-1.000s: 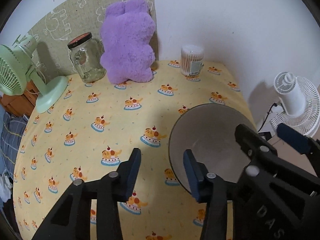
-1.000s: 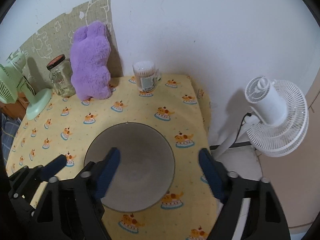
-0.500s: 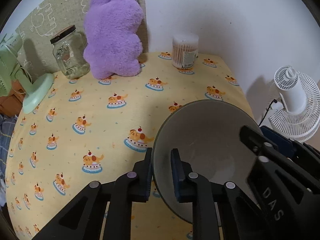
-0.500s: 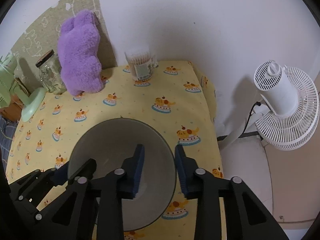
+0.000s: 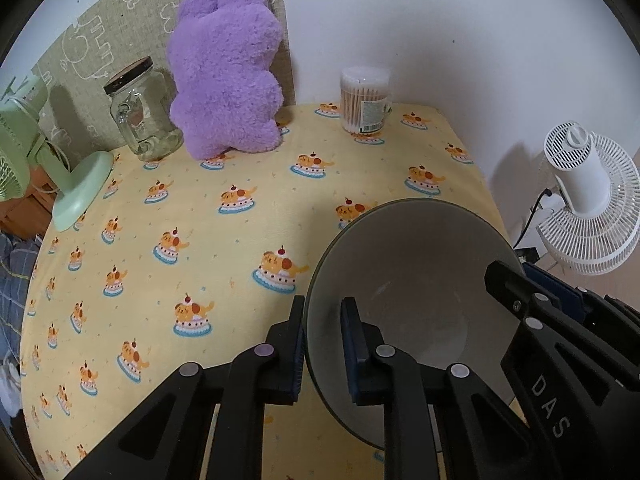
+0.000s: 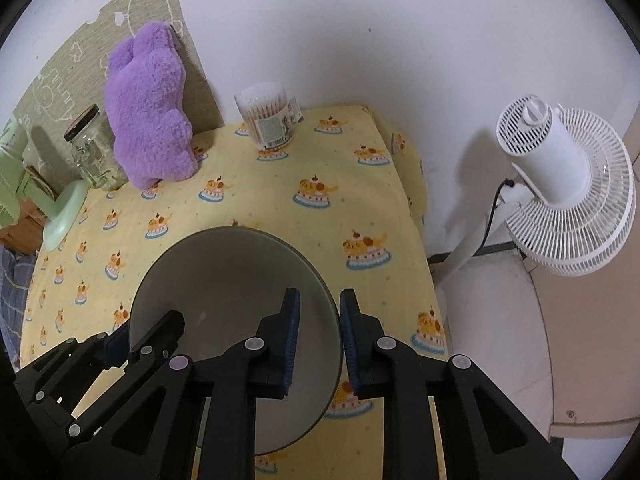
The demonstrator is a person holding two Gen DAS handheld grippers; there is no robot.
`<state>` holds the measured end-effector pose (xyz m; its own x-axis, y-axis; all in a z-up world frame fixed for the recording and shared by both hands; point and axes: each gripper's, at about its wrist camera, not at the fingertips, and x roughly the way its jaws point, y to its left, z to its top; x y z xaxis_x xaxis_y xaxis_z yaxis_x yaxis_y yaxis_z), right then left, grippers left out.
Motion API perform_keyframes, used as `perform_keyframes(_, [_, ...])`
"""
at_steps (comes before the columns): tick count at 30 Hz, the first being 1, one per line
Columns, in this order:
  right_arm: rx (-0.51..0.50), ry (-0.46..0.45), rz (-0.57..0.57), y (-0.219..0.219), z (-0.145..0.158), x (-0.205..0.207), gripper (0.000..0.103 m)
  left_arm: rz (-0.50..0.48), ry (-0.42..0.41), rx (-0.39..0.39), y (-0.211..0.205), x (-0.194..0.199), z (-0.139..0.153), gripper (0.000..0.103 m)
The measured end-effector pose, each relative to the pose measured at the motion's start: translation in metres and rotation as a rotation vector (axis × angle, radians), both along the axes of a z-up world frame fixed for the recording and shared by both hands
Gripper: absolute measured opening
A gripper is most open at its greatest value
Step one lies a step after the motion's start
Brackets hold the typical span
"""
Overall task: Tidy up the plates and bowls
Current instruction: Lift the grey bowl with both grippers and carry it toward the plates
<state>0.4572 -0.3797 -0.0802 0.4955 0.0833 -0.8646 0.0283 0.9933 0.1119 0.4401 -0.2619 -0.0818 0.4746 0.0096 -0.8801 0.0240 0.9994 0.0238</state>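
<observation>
Both grippers are pinching the same grey bowl (image 5: 416,280): left gripper (image 5: 323,344) clamps its left rim, right gripper (image 6: 319,340) just closed onto the right rim.

Table (image 5: 248,240) w/ yellow cake-print cloth. At back by wall: glass jar (image 5: 142,114), purple plush (image 5: 226,88) just right of it, cotton-swab tub (image 5: 365,100) further right. Green fan base (image 5: 82,190) at left edge. Grey bowl (image 5: 412,276) near front-right edge; can't tell if resting on cloth.
</observation>
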Motion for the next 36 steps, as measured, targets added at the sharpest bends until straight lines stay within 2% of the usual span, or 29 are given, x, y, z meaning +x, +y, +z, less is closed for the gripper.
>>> perform_keyframes(15, [-0.010, 0.003, 0.015, 0.014, 0.029, -0.055, 0.024, 0.017, 0.031, -0.017, 0.017, -0.054, 0.022, 0.014])
perform_keyframes(26, [-0.029, -0.050, 0.025, 0.041, 0.071, -0.101, 0.024, 0.022, -0.033, -0.036, 0.047, -0.100, 0.063, 0.014])
perform_keyframes(36, [-0.048, -0.087, -0.013, 0.084, 0.108, -0.150, 0.024, -0.019, -0.074, -0.052, 0.090, -0.139, 0.094, 0.014])
